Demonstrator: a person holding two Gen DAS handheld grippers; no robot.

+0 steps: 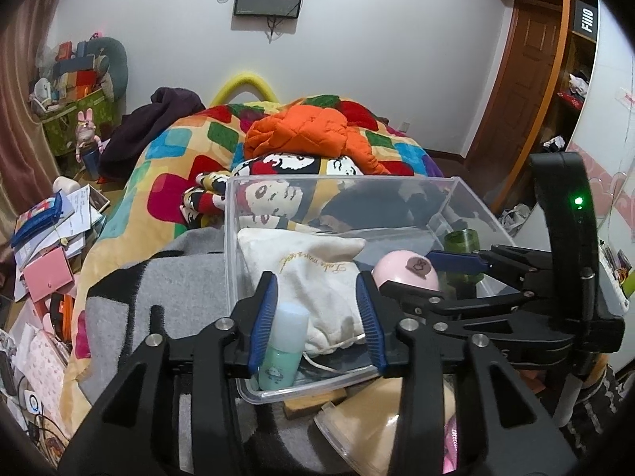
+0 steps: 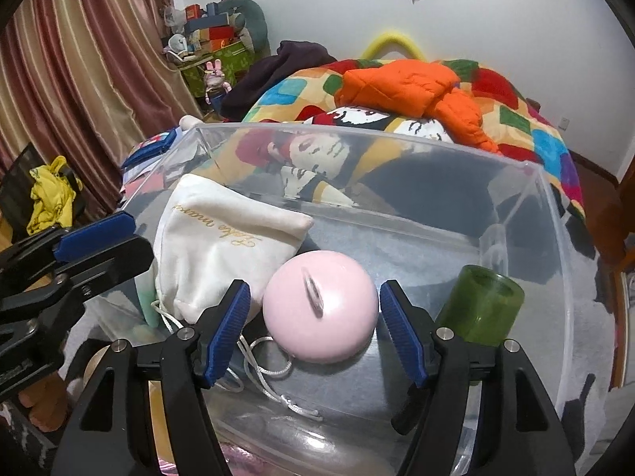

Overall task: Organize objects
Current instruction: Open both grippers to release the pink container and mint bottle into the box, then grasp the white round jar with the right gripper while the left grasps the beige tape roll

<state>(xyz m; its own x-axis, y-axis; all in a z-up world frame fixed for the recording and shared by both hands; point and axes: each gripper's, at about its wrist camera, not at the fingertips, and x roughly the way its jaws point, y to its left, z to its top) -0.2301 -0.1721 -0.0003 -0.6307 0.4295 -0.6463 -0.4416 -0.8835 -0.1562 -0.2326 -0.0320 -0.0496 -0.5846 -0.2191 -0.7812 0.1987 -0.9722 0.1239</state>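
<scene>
A clear plastic box (image 1: 337, 177) (image 2: 357, 139) sits on a grey blanket on the bed. Inside lie a white drawstring pouch (image 1: 313, 273) (image 2: 222, 246), a pink round case (image 1: 405, 273) (image 2: 317, 313), a green cup (image 1: 460, 242) (image 2: 480, 305) and a small mint bottle (image 1: 283, 349) (image 2: 145, 297). My left gripper (image 1: 315, 279) (image 2: 141, 236) reaches into the box's near left corner. It is open; the bottle leans by its left pad, well clear of the right one. My right gripper (image 2: 316, 285) (image 1: 410, 271) straddles the pink case, which rests on the box floor, with slim gaps at the pads.
A colourful quilt (image 1: 178, 150) and an orange jacket (image 1: 309, 131) are heaped behind the box. Papers and a pink folder (image 1: 47, 277) clutter the floor at the left. A curtain (image 2: 79, 79) hangs at the left, and a wooden door (image 1: 528, 59) stands at the right.
</scene>
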